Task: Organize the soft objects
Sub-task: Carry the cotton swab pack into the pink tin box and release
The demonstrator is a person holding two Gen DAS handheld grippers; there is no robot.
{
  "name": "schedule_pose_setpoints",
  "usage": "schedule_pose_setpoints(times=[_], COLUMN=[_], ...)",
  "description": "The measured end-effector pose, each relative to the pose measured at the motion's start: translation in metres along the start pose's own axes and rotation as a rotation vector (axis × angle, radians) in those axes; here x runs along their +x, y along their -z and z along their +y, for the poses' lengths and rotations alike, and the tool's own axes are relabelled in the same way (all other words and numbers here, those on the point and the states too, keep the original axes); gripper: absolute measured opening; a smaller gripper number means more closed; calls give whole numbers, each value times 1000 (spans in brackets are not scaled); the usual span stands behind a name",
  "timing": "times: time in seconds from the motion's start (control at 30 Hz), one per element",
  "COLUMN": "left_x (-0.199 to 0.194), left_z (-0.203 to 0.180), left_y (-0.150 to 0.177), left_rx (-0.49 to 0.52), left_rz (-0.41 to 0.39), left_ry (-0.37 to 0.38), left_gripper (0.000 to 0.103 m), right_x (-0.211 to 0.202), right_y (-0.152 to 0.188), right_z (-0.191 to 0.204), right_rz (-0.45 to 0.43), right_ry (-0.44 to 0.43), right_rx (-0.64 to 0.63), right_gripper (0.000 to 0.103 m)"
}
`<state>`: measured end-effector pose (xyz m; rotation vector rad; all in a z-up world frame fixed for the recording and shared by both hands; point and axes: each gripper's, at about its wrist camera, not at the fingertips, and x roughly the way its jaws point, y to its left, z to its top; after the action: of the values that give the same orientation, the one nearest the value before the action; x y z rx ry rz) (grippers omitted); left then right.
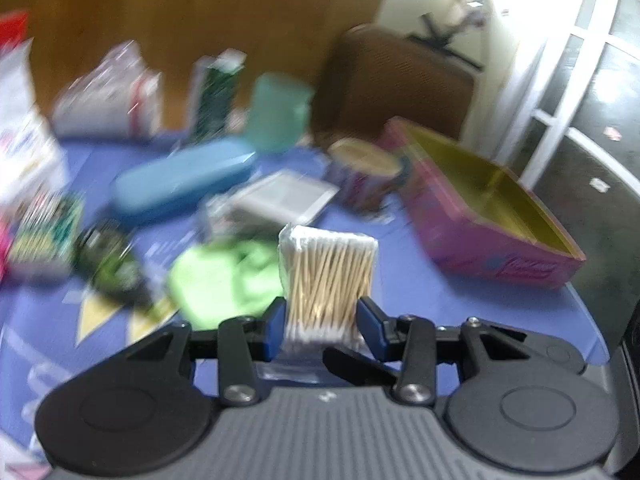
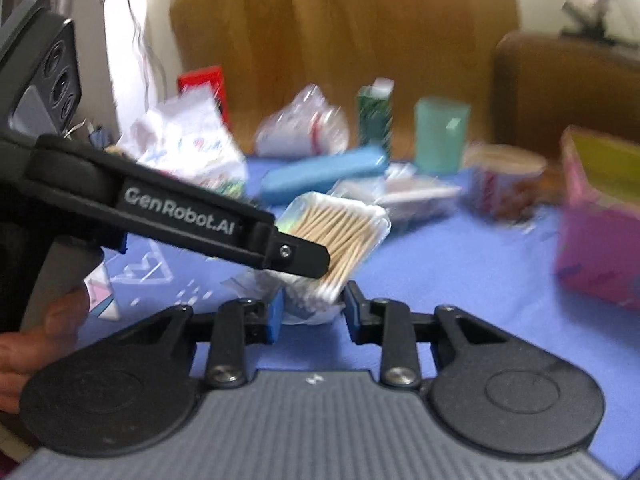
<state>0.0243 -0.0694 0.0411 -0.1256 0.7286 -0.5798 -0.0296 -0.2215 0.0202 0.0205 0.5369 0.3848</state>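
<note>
clear pack of wooden cotton swabs (image 1: 328,280), upright, raised above the blue tablecloth (image 1: 400,280)

Both pictures are fairly bright but soft. In the left wrist view, daylight blows out white at one o'clock around the window frame (image 1: 560,80), and the clutter from nine to twelve o'clock smears with motion blur; only the bundle of cotton swabs (image 1: 328,280) near centre stays fairly sharp. In the right wrist view the far items at twelve to three o'clock blur, the printed black arm (image 2: 180,216) reads crisply. Fisheye bending darkens the corners and curves the blue tablecloth (image 2: 460,280).
</note>
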Motion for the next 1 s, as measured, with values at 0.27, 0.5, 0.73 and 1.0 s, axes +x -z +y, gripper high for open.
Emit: schedule_pose_setpoints(times=[0.27,0.5,0.73,1.0], left_x=[43,113,92,9], left_z=[-95,-153,-139,-51], left_y=[-65,-79,-68,-37], left_rx=[184,222,211,166], left_rz=[-90,-44,-100,-203], left_ry=[135,192,166,-7], left_gripper=[39,43,60,64], right_x=[-48,-63,-66,-54], right_y=[-27,-26,-12,-21], right_z=[-64,-133,-148,-91], right_rz=[-226,-239,-270,-326], right_ry=[250,439,552,418], right_rx=[26,110,188,101], right_gripper=[34,36,59,58])
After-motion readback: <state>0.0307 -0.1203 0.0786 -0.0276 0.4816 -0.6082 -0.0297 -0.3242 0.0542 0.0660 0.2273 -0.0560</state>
